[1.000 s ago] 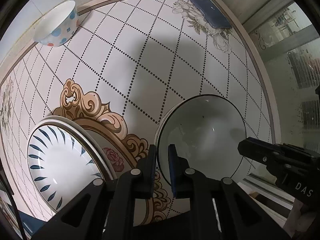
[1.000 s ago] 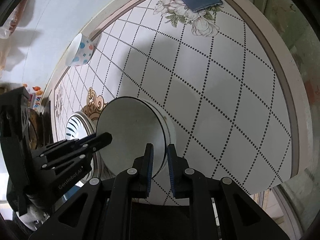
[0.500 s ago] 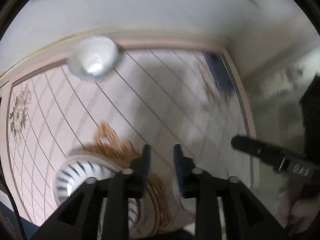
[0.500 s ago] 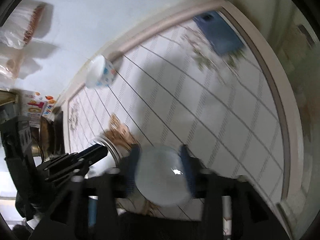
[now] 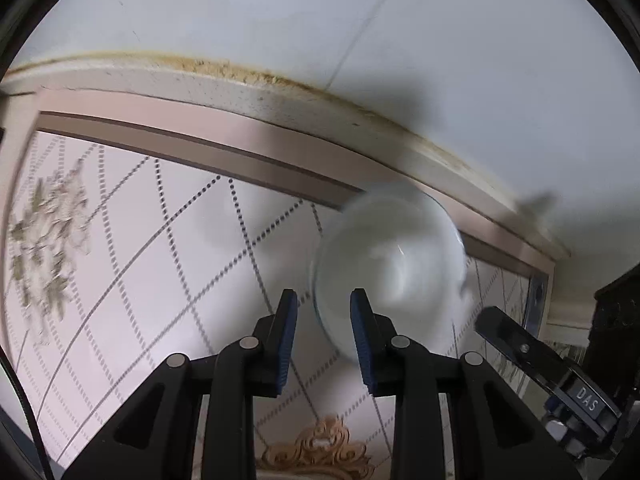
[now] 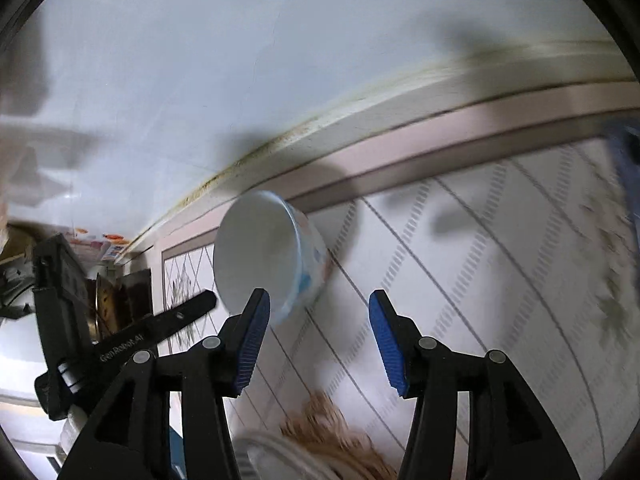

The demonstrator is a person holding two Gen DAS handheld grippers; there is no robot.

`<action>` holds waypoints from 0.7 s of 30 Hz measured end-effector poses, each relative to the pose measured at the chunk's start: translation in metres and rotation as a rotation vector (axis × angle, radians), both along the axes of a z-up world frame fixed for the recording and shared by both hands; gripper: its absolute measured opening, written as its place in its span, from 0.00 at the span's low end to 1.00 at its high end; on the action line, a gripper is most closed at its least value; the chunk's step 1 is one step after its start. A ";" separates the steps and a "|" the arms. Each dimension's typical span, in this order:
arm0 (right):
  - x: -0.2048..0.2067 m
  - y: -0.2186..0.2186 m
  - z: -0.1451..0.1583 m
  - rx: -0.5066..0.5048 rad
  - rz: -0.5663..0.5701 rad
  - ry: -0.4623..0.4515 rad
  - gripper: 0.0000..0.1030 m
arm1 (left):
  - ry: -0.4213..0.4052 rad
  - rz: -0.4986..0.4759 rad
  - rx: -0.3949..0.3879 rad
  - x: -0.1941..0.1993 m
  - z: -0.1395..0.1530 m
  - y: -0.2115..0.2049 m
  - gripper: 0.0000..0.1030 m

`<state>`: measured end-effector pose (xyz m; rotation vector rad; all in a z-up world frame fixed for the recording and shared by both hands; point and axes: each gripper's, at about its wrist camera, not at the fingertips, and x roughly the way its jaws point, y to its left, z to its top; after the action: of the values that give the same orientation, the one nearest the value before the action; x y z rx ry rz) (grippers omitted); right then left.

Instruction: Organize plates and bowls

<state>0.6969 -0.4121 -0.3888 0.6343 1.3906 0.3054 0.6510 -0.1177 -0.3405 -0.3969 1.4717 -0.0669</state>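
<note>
Bowl (image 5: 390,256), white with coloured dots outside, blurred: I see it on the patterned tabletop (image 5: 140,280) close to the far border by the wall (image 5: 360,40). My left gripper (image 5: 323,338) has its fingers a little apart, nothing between the pads; the bowl's near rim shows just beyond them. My right gripper (image 6: 319,334) has its fingers spread wide and empty, the bowl (image 6: 272,256) just past the left finger. A plate edge (image 6: 280,456) shows at the bottom of the right view.
</note>
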 end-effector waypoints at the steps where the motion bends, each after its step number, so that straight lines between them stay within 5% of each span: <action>1: 0.009 0.005 -0.008 0.004 0.002 0.011 0.53 | 0.010 -0.001 -0.010 0.002 -0.005 0.000 0.24; 4: 0.027 0.017 -0.028 0.006 0.010 0.032 0.49 | 0.025 -0.018 -0.030 0.010 -0.019 -0.003 0.23; 5: 0.029 0.020 -0.033 -0.002 0.013 0.033 0.35 | 0.018 -0.025 -0.024 0.010 -0.021 -0.005 0.15; 8: 0.035 0.026 -0.043 -0.015 0.023 0.040 0.16 | -0.009 -0.058 0.020 0.005 -0.020 -0.010 0.10; 21: 0.013 0.027 -0.022 -0.053 0.023 0.012 0.14 | -0.099 -0.129 0.080 -0.023 0.014 -0.039 0.09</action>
<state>0.7100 -0.3851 -0.4107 0.5774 1.4136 0.2823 0.6280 -0.1568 -0.3263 -0.2296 1.3968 -0.1284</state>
